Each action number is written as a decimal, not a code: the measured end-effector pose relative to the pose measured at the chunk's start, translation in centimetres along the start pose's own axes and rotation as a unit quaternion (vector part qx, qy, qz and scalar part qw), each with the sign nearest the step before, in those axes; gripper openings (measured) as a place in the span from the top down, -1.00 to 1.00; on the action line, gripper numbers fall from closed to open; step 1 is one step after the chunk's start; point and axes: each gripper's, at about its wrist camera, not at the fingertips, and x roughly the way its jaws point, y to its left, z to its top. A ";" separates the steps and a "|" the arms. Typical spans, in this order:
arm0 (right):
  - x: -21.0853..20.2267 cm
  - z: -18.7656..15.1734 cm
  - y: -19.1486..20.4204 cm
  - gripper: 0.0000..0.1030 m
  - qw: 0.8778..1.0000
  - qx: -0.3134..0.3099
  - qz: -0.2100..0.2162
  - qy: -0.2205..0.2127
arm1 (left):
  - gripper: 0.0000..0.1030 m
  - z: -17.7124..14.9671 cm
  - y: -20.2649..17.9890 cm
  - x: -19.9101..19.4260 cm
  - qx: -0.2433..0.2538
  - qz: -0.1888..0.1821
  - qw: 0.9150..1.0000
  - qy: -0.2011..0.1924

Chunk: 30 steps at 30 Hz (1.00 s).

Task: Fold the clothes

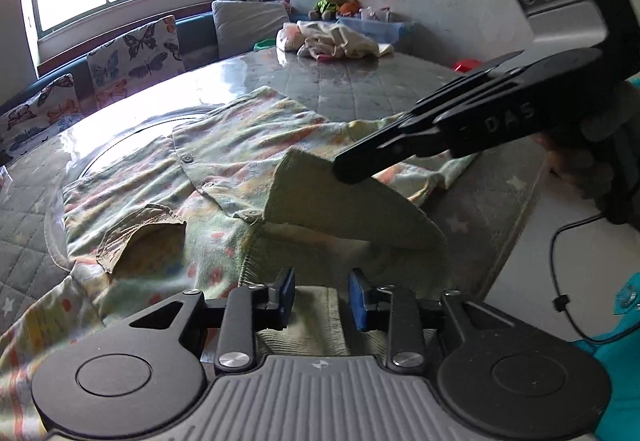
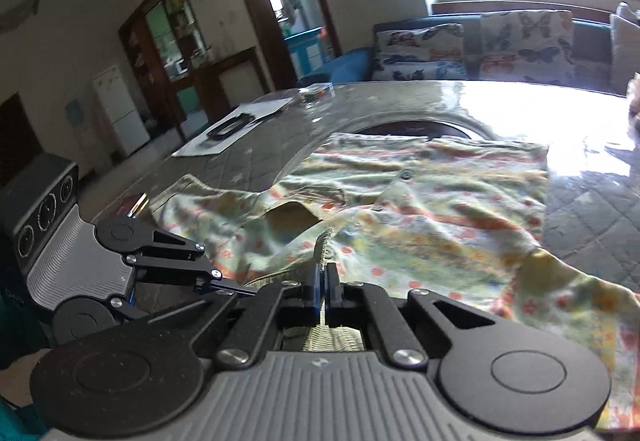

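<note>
Our right gripper (image 2: pixel 323 283) has its fingers pinched tight on the green ribbed collar (image 2: pixel 322 243) of the floral shirt (image 2: pixel 432 217). Our left gripper (image 1: pixel 322 299) has fingers spread, gripping nothing, the collar band between them. The shirt lies spread near the counter (image 1: pixel 360 81) near edge; its lower sleeve is cut off by the frame.

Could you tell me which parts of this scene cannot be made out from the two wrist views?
- Shirt: its near hem, left wrist view, is hidden under the left tongs.
- Green collar: the pinched part, right wrist view, is hidden between the shut right tongs.
- Clothes pile: too far and small to tell the garments apart.
- Table: window glare washes out its far surface.
</note>
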 end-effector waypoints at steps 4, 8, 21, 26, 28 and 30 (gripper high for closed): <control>0.0 -0.1 -0.7 0.98 1.000 0.024 0.004 -0.001 | 0.38 0.3 -0.4 1.0 0.015 0.001 1.000 0.010; 0.2 -0.2 -0.8 0.98 1.000 0.027 0.008 -0.001 | 0.46 0.2 -0.1 1.8 0.010 0.002 1.000 0.020; 0.3 -0.1 -0.3 0.98 1.000 0.018 0.018 0.000 | 0.95 -0.6 1.6 1.6 -0.114 -0.066 0.991 -0.024; 0.5 -0.3 -0.3 0.98 1.000 0.018 0.017 0.003 | 0.45 -0.6 0.7 -1.3 -0.055 -0.017 0.997 -0.046; 0.6 -0.3 -0.2 0.98 1.000 0.018 0.019 0.005 | 0.42 -0.8 0.6 -1.4 -0.045 0.005 0.998 -0.034; 0.7 -0.4 -0.1 0.98 1.000 0.015 0.019 0.006 | 0.42 -1.2 1.0 -1.0 -0.053 0.015 0.998 -0.015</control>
